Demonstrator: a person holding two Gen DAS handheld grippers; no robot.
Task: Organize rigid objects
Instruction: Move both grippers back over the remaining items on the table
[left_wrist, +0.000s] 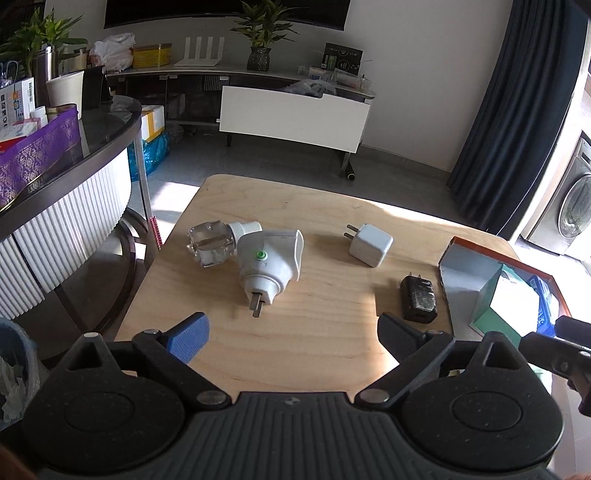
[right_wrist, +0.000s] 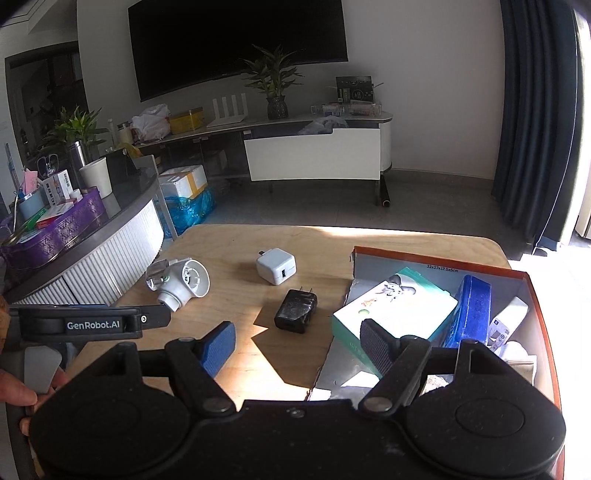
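On the wooden bench (left_wrist: 295, 354) the things lie in a loose row. Farthest left is a white plug-in device (left_wrist: 271, 258) on its side, its clear bottle (left_wrist: 211, 243) pointing left and its two flat prongs pointing toward the camera; a small green button shows on its body. Right of it, well apart, sits a white charger (left_wrist: 370, 245) with its prongs aimed left and away. Nearer and further right lies a black charger (left_wrist: 418, 299), prongs away, just beside the wall of an open orange-rimmed box (right_wrist: 439, 258). The box holds a white-and-teal carton (right_wrist: 397, 308), a blue case (right_wrist: 472, 310) standing on edge, and a white item at the far right (too small to make out). The left tool (left_wrist: 293, 334) hangs over the near bench edge with its fingers spread wide and nothing between them, in line with the plug-in device. The right tool (right_wrist: 297, 349) also stands apart and empty, one finger over the bench, the other over the box.
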